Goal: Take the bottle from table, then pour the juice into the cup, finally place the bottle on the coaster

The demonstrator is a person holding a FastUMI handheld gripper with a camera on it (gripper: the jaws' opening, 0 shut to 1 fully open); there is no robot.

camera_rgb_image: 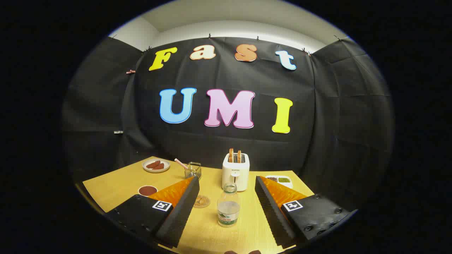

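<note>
The claw (226, 208) is spread wide, its fingers flanking the bottle (228, 206) without touching it. The bottle stands upright on the table (116, 187), uncapped, just before the toaster (235, 171). An off-centre closing could tip it and spill; the cup (192, 170) and coaster (201, 201) stand nearby.

Camera rides the tongs (226, 197), looking forward low over the table (116, 183).
</note>
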